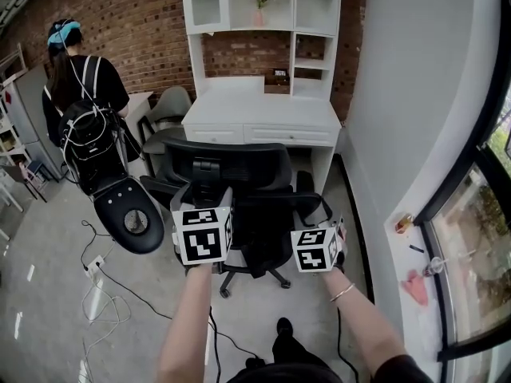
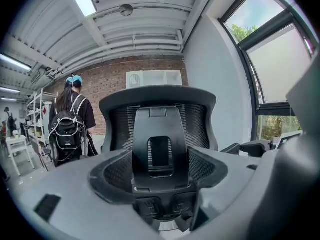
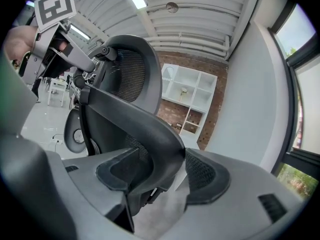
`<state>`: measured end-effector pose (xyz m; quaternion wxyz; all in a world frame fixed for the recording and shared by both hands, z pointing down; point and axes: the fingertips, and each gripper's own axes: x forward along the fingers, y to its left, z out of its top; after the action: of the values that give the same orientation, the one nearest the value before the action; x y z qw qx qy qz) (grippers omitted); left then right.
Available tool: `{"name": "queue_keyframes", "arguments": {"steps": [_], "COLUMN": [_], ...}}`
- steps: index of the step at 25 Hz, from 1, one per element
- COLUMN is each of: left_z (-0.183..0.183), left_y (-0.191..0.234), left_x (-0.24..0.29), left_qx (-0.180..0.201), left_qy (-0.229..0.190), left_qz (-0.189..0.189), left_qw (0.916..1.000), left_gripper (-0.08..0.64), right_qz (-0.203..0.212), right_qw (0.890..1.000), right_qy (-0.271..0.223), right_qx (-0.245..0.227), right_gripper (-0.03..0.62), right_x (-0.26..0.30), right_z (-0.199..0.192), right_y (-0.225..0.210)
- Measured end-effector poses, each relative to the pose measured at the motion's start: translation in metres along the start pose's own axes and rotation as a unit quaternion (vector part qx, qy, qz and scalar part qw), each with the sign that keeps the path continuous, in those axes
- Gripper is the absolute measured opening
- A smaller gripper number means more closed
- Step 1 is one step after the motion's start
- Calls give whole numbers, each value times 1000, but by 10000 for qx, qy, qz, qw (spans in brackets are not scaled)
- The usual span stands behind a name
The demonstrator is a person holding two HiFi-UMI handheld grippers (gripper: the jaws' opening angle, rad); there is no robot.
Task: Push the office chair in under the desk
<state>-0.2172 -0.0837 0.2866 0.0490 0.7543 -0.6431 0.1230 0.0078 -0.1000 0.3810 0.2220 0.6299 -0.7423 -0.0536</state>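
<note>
Brick-walled room: the white desk [image 1: 263,112] stands ahead, with the office chair [image 1: 239,170] just short of it. Its back's spine is clamped by the left gripper [image 2: 161,171], its curved frame by the right gripper [image 3: 159,176]; push evenly, keeping the castors [image 1: 281,279] straight

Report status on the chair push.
Left gripper and right gripper both clamped on office chair back. Chair faces desk, not yet under. Person off left, outside the path.
</note>
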Motion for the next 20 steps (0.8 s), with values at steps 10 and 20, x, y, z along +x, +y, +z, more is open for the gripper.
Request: {"name": "queue_keyframes", "arguments": {"steps": [10, 20], "left_z": [12, 24], "left_y": [4, 27], "left_x": [49, 109], "left_qx": [-12, -47], "left_qy": [22, 20], "left_qz": [79, 81], "left_qw": [10000, 10000], "left_gripper": [305, 305], "right_qz": [177, 533], "right_qw": [9995, 9981], "right_qy": [75, 159], "right_qx": [263, 274], "right_gripper": [276, 275], "right_x": [52, 116], "right_z": [12, 13], "right_y": [-14, -1]}}
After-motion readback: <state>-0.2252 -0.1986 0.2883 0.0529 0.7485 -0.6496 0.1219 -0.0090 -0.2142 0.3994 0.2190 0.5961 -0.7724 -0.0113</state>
